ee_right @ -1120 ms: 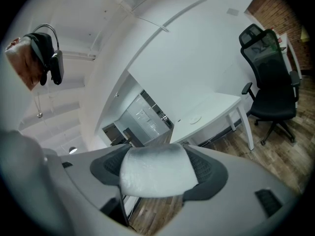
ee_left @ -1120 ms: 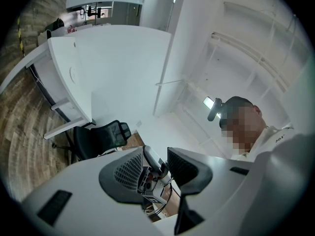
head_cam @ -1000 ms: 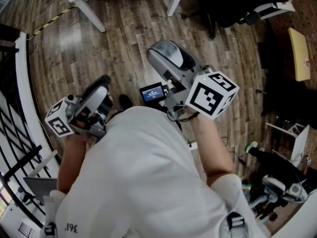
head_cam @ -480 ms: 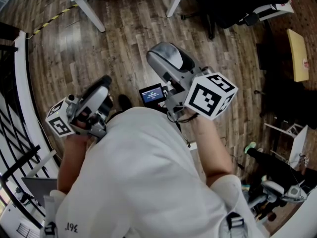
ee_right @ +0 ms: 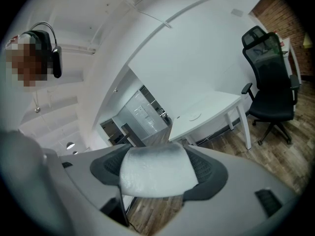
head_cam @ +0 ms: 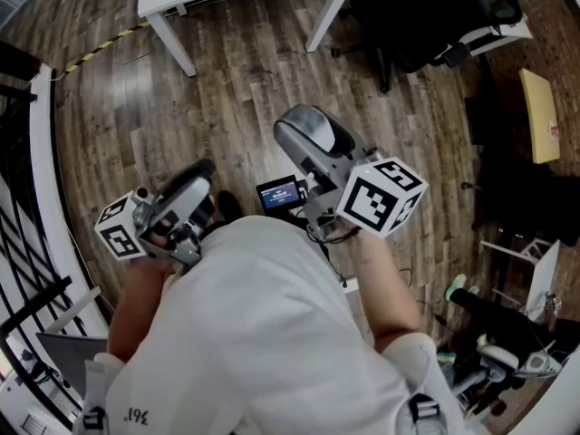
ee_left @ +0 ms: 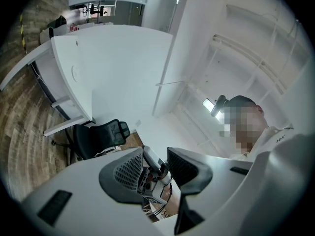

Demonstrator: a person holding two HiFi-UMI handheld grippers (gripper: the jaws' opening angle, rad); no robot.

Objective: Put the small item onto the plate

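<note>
- Wooden floor (head_cam: 227, 80) and a white desk (ee_right: 206, 112) surround the person; no plate shows in any view.
- Small item (ee_right: 153, 167), a pale matte block, sits pinched across its middle in the right gripper (ee_right: 156, 178); it looks light and soft, so hold it gently.
- Left gripper (ee_left: 160, 173) stands part-open, empty.

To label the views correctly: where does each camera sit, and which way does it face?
Left gripper view: on the left tongs, facing upward at the ceiling; its jaws stand apart.
Right gripper view: on the right tongs, facing up over a white table; its jaws hold a small white item.
Head view: on the head, facing steeply down at the wooden floor; shirt, forearms, both tongs show.
Shared: every view shows a black chair.
</note>
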